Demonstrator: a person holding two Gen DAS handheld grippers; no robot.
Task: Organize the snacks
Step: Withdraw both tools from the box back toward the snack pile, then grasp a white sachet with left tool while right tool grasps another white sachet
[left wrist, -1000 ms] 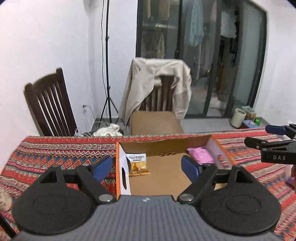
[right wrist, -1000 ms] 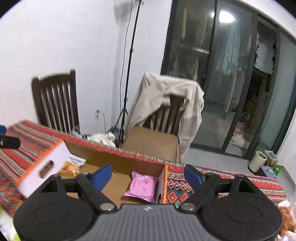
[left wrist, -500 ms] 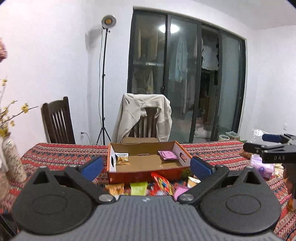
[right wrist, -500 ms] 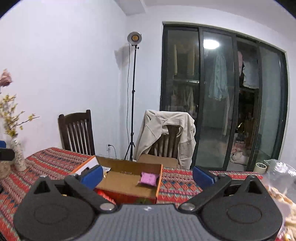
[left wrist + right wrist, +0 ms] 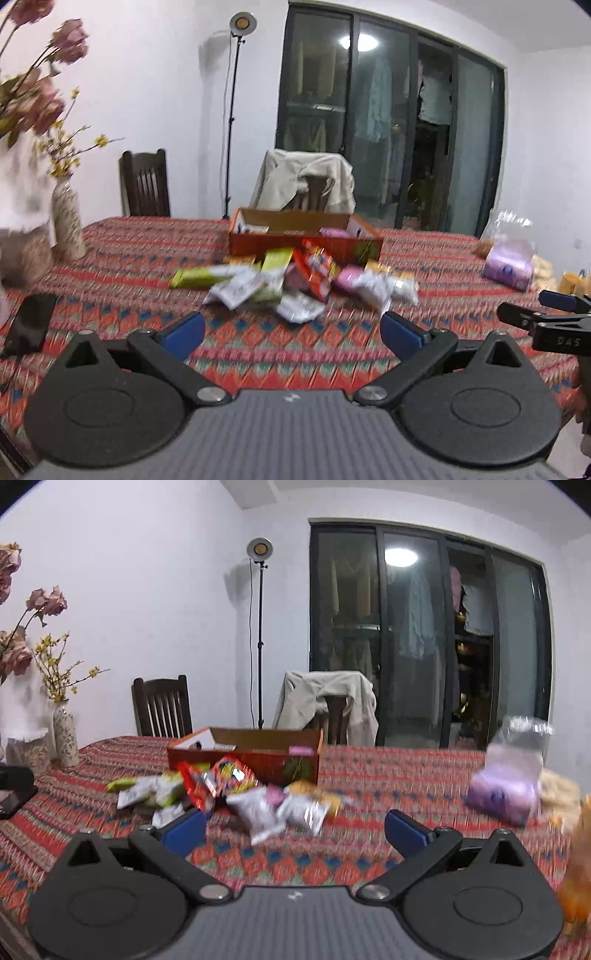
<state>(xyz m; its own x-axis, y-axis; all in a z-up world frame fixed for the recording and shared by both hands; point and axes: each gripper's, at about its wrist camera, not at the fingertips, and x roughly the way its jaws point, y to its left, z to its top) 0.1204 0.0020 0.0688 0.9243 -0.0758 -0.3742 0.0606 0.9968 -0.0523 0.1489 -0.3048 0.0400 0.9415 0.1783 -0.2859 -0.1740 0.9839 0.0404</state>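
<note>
On the patterned tablecloth (image 5: 295, 354), nearest the cameras, the left gripper (image 5: 291, 330) and right gripper (image 5: 295, 829) both hang with jaws spread wide and nothing between the blue pads, over bare cloth short of the pile. Their jaws have just been opening.

Just beyond lies the heap of snacks (image 5: 295, 280), loose packets overlapping one another, pressed up against the front wall of the box (image 5: 306, 236). Inside the box a pink packet (image 5: 301, 750) shows near the right end; another packet sits at the left end, too small to read.

Likely trouble: the packets are flat, slick and stacked, so a closing gripper could pinch two at once, or skid one across the cloth. Both grippers aimed at the same heap could collide. A packet carried low might catch the box's front wall.

At the left edge a phone (image 5: 27, 325) and a flower vase (image 5: 68, 221) stand within reach of a wide left-hand sweep. To the right, a clear bag (image 5: 506, 786) of other goods sits well apart from the heap.
</note>
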